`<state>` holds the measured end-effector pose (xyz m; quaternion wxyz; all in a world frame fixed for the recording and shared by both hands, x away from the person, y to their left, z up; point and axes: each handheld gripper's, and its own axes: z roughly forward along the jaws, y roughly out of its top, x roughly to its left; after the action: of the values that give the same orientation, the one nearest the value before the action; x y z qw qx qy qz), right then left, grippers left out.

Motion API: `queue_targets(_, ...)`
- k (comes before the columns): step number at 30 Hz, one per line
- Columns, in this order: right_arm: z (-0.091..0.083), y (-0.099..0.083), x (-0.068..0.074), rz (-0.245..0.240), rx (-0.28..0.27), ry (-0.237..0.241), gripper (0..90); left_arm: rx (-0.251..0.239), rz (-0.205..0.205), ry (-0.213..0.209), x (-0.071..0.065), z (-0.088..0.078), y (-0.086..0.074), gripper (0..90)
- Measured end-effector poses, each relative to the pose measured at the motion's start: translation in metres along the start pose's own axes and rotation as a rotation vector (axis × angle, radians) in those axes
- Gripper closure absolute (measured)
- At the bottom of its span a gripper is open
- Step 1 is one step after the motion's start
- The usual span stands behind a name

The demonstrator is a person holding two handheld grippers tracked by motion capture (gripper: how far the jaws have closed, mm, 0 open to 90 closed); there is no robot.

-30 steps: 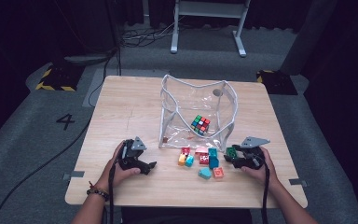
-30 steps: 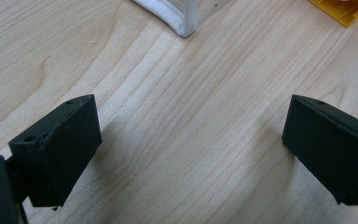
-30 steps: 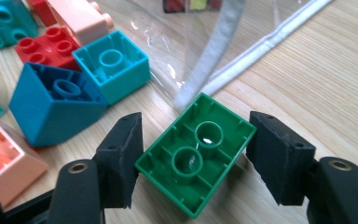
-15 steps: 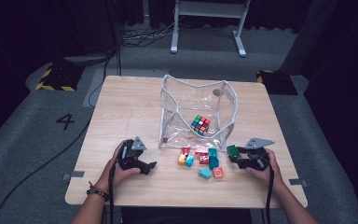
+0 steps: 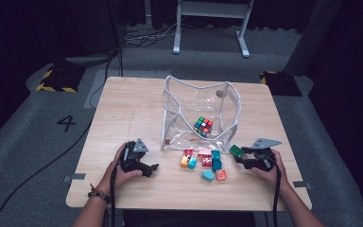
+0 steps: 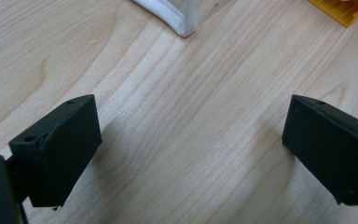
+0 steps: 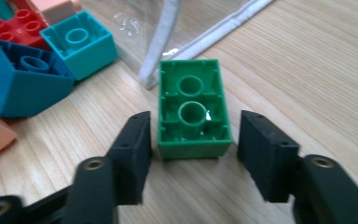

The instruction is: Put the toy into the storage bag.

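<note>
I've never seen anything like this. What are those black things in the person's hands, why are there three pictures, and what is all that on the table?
A person sits at a light wooden table with a hand-held black two-jaw gripper in each hand; these are pinching tools, not a robot arm. One picture comes from a camera above the table. The other two come from small cameras riding on each gripper, looking along its jaws.

On the table stands a clear plastic bag with a white rim, with a multicoloured puzzle cube inside. In front of it lie small plastic building blocks in teal, red, pink and orange.

The left gripper is open over bare wood. The right gripper has a green two-hole building block between its jaws, which have just been opening; a small gap shows on each side, so it is not gripped.
</note>
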<state>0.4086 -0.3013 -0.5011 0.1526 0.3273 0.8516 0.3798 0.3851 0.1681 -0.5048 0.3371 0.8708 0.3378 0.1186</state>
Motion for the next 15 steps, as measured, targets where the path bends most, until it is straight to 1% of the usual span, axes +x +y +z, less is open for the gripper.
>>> queue_targets(1, 0.0011, 0.0005, 0.0005, -0.004, -0.004, 0.0, 43.1, 0.001, -0.003, 0.004, -0.0003, -0.0001, -0.0001, 4.6)
queue_targets(3, 0.0028, 0.0017, 0.0018, -0.009, -0.009, 0.003, 42.6, 0.0, -0.005, -0.003, -0.0003, 0.0002, -0.0001, 4.6)
queue_targets(4, 0.0041, 0.0019, 0.0021, -0.016, -0.017, -0.002, 42.6, 0.0, -0.003, 0.006, -0.0004, 0.0, -0.0002, 4.6)
queue_targets(5, 0.0047, 0.0022, 0.0012, -0.018, -0.016, 0.003, 42.7, -0.001, -0.005, -0.003, -0.0003, 0.0002, -0.0001, 4.6)
queue_targets(7, 0.0057, 0.0028, 0.0002, -0.01, -0.021, -0.002, 43.7, -0.004, -0.004, 0.002, -0.0004, 0.0004, -0.0002, 4.6)
queue_targets(8, 0.0057, 0.003, -0.0004, -0.005, -0.017, -0.003, 44.9, 0.0, -0.004, 0.002, -0.0004, 0.0, -0.0002, 4.6)
queue_targets(9, 0.0055, 0.0033, -0.0012, 0.007, -0.018, -0.006, 48.5, 0.002, -0.004, 0.0, -0.0003, 0.0, -0.0002, 4.6)
queue_targets(11, 0.0053, 0.0027, -0.0024, 0.01, -0.027, -0.008, 55.6, -0.004, -0.002, 0.003, -0.0003, 0.0004, -0.0002, 4.6)
queue_targets(12, 0.0044, 0.0027, -0.0029, 0.01, -0.022, -0.009, 58.5, -0.004, -0.002, 0.003, -0.0003, 0.0004, -0.0002, 4.6)
queue_targets(15, 0.0033, 0.0024, -0.0045, 0.012, -0.022, -0.031, 59.1, 0.001, -0.001, 0.0, -0.0001, 0.0, 0.0, 4.6)
